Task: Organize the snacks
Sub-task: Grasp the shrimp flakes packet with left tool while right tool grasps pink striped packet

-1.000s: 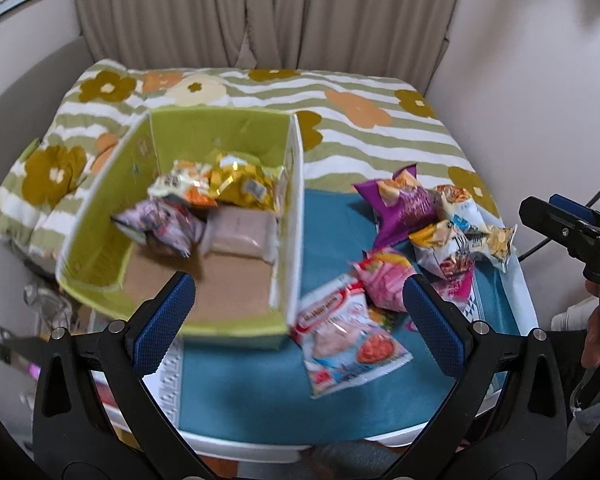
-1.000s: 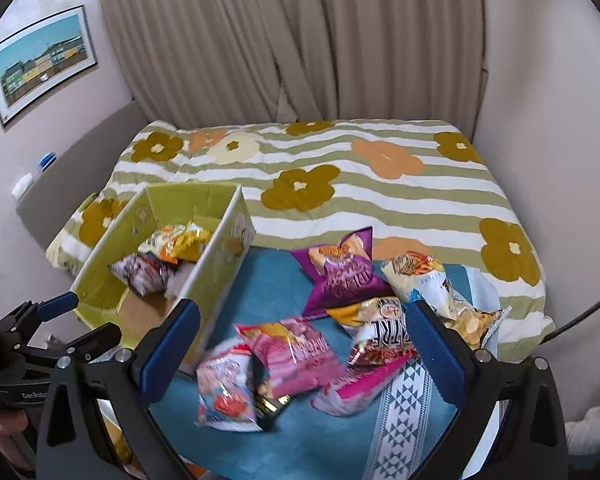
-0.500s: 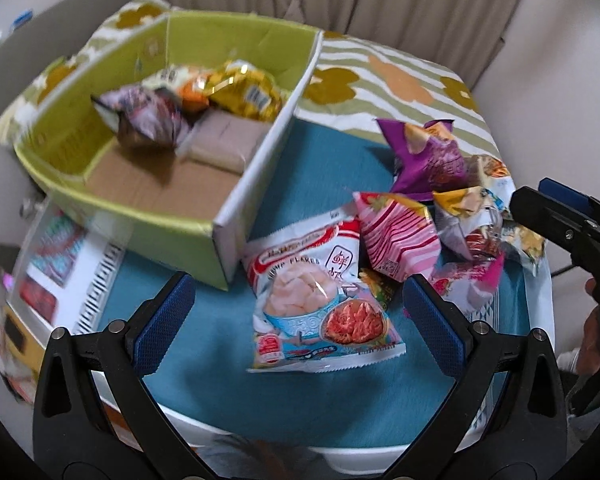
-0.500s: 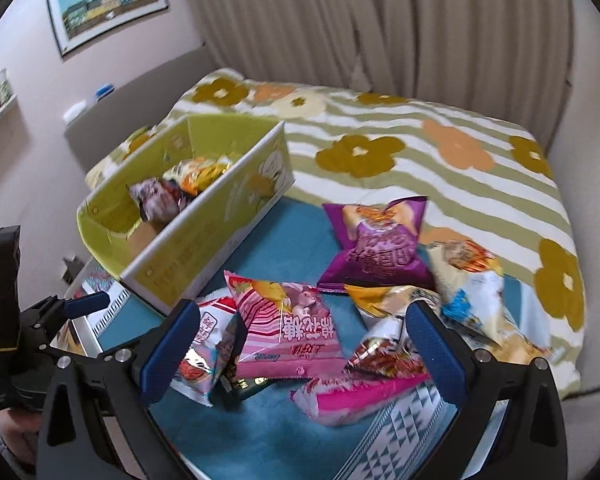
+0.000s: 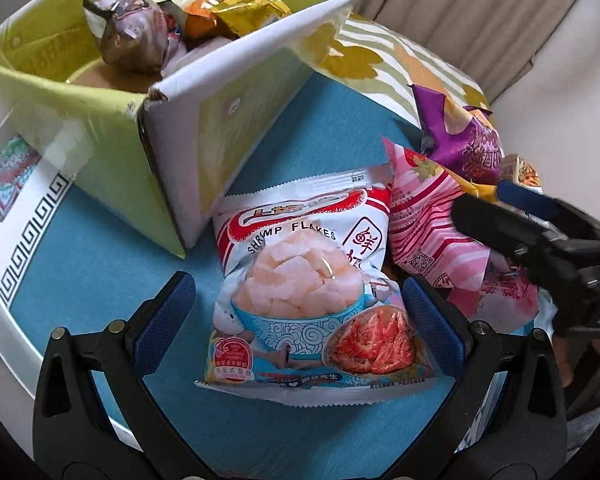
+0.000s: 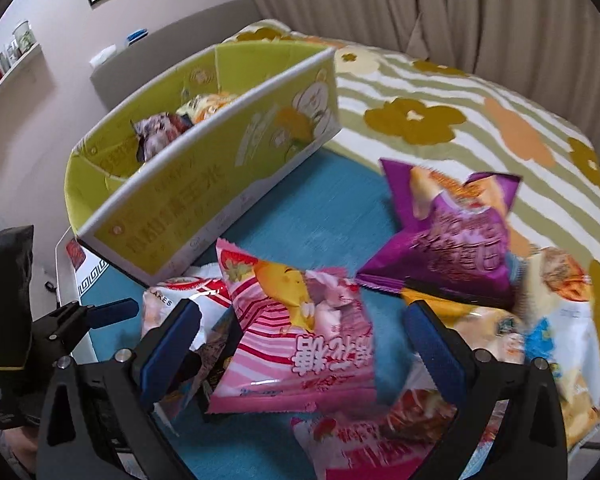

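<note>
A white shrimp flakes bag [image 5: 308,292] lies flat on the blue cloth, between the blue pads of my open left gripper [image 5: 298,312]. A pink striped bag [image 6: 296,336] lies between the fingers of my open right gripper [image 6: 300,344]; the same pink striped bag [image 5: 424,232] touches the shrimp bag's right side. A purple bag [image 6: 460,240] sits behind it. The yellow-green box [image 5: 100,148] at the left holds several snack packs [image 5: 136,32]. The right gripper's arm [image 5: 540,240] shows at the right of the left wrist view.
More bags lie heaped at the right, among them a white and yellow one [image 6: 560,320] and a pink one [image 6: 364,436]. The blue cloth [image 5: 100,264] covers a white table with a patterned border [image 5: 28,236]. A flowered striped bedspread [image 6: 440,120] lies behind, curtains beyond.
Both grippers have come down and forward toward the table. The shrimp flakes bag now fills the left gripper's gap, the pink striped bag the right one's. Both stay open.
</note>
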